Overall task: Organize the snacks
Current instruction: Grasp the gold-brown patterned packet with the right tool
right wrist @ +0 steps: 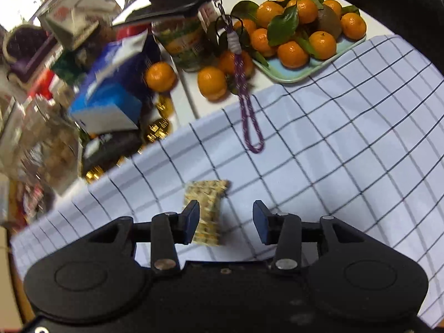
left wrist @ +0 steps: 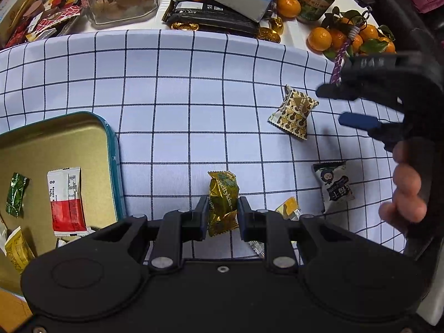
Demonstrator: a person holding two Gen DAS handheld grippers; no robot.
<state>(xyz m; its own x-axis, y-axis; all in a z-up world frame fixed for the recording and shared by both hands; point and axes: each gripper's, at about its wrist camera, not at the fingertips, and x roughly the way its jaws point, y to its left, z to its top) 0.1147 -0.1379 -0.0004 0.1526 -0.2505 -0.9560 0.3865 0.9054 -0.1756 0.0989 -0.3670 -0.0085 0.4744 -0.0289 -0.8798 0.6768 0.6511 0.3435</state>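
**Now the left gripper has the gold candy pinched, tin waiting to its left**

Right, the left gripper (left wrist: 223,216) has its two pads pressed against either flank of the gold-wrapped candy (left wrist: 222,202), which stands on end between them at the near edge of the checked tablecloth (left wrist: 172,97). From the way the foil bulges between the pads, I'd call that a firm pinch across the middle. That is the place to take it: the wrapper is light, crinkly and likely slick, so the twisted ends would slide or tear, while the filled centre gives the pads something solid.

Over on the left sits the teal-rimmed tin (left wrist: 112,141), already holding a red-and-white sachet (left wrist: 68,201), a green foil sweet (left wrist: 16,194) and a yellow packet (left wrist: 18,249) at its near left corner. That looks the likely home for this one.

Meanwhile the right gripper (right wrist: 226,222) hangs with its jaws spread wide and nothing in them, above the patterned brown-and-cream packet (left wrist: 294,112) on the right side of the cloth. In the right wrist view that packet lies just beside the left-hand pad, off centre, so it needs lining up before a close. It looks a soft, puffy pillow pack; best taken across its belly.

Waiting near the right: a dark packet with a cartoon face (left wrist: 334,186) and a small yellow sweet (left wrist: 288,208). Clementines (right wrist: 302,27) crowd the far side.
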